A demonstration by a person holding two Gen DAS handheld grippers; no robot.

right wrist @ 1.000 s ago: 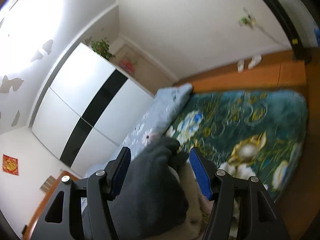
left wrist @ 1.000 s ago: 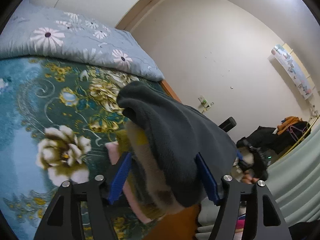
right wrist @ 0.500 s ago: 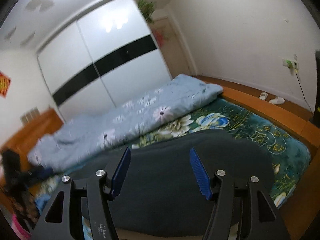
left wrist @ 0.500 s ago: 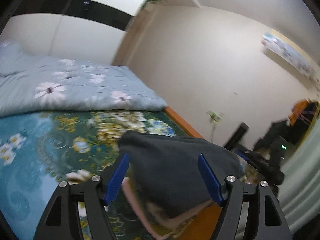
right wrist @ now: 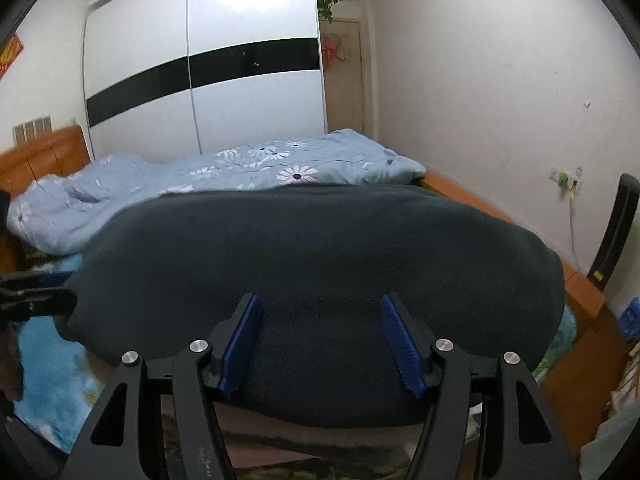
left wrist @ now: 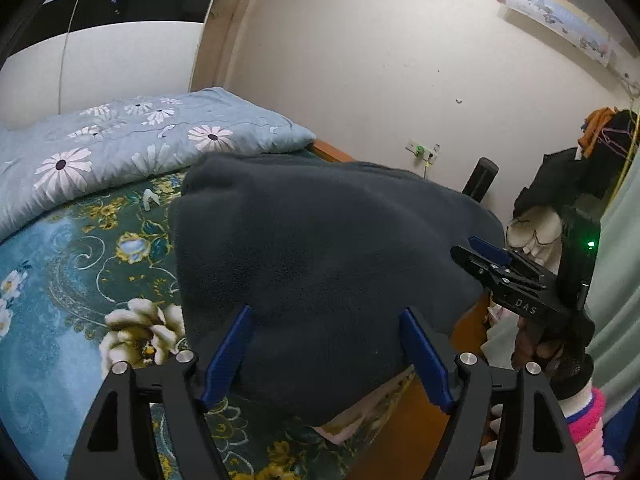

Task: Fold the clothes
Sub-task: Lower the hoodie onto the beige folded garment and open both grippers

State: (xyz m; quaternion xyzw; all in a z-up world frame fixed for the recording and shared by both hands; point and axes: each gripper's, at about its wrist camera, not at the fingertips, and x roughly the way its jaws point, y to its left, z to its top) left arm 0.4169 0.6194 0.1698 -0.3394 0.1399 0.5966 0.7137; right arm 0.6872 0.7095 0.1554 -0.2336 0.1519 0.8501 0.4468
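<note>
Resting folded near bed frame [left wrist: 404, 436] edge: dark fleece garment [left wrist: 320, 248]. Left gripper [left wrist: 326, 354] just opening, right gripper [right wrist: 320, 340] spread, neither pressing. Risk: snagging pile, sliding off edge.

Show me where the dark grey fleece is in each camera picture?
Left wrist view: the dark grey fleece fills the middle, running back from between the claw's blue pads.
Right wrist view: the fleece spreads wide across the middle, from edge to edge.
Shared landmark: the blue daisy quilt lying behind it on the bed.
</note>
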